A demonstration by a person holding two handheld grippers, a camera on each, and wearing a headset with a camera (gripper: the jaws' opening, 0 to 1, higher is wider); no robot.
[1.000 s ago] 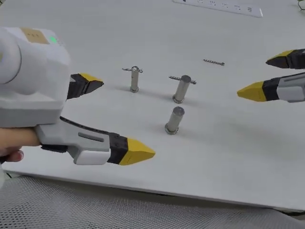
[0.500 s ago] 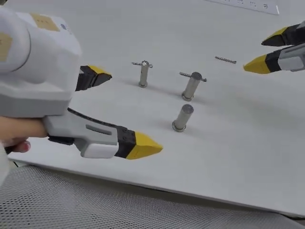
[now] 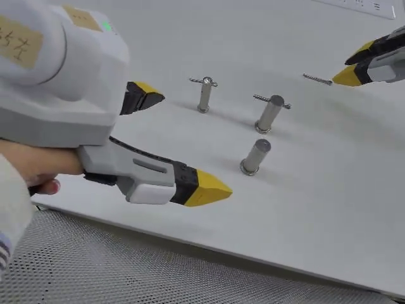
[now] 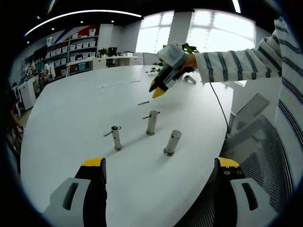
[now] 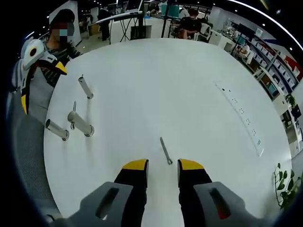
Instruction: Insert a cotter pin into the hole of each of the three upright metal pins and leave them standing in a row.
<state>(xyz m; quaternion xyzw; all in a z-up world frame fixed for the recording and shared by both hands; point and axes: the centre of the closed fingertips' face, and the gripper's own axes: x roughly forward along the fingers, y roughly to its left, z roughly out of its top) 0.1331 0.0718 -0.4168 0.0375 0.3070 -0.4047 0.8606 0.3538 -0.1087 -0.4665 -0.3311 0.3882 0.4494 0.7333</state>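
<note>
A: How do the jaws stand?

B: The right gripper (image 5: pixel 163 164) has its jaws narrowly apart and empty. The loose cotter pin (image 5: pixel 165 150) lies flat just ahead of the gap between them. The left gripper (image 3: pixel 190 142) is wide open, held low over the near left of the table by a hand (image 3: pixel 38 168), and aims at the three upright pins.

A: And the pins?

B: The far-left pin (image 3: pixel 204 95) and the middle pin (image 3: pixel 269 114) each carry a cotter pin through the top. The near pin (image 3: pixel 255 156) is bare.

A: What changed in the last second?

B: The right gripper has moved far and up to the loose cotter pin. The pins stayed put.

A: Surroundings?

B: A white table (image 3: pixel 158 38) with a power strip (image 5: pixel 239 111) at the far right. It is an open office with shelves (image 4: pixel 71 42) and bright windows (image 4: pixel 208 30).
</note>
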